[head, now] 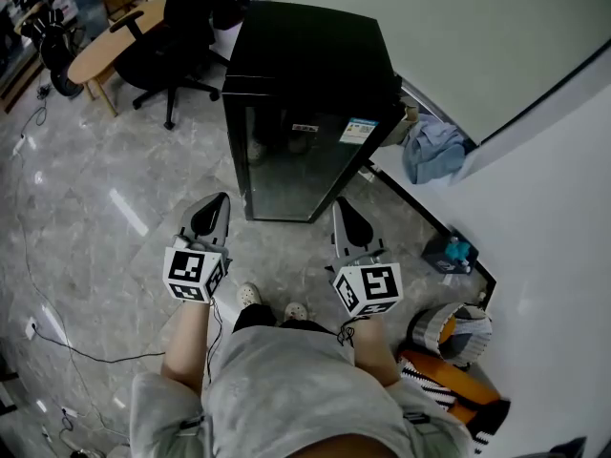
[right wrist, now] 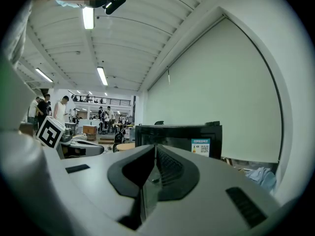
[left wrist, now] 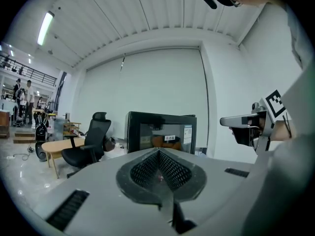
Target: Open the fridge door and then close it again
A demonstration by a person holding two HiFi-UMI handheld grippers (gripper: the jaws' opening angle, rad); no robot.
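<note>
Both empty with jaws together, grey left gripper (head: 217, 204) and right gripper (head: 344, 208) are held short of the closed black glass-door fridge (head: 286, 165) straight ahead, the right judged slightly nearer

Glossy black fridge (head: 315, 65), polished stone floor (head: 105, 170)

The fridge (head: 305, 113) stands by the wall (head: 458, 27), office chair (head: 177, 27) to its left, left gripper (head: 216, 206) and right gripper (head: 345, 210) before it.

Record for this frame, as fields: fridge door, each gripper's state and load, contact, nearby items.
fridge: black, glass-fronted
door: closed
left gripper: shut, empty
right gripper: shut, empty
contact: neither gripper touches the fridge
nearby: blue cloth right of fridge; office chair beyond it at left
</note>
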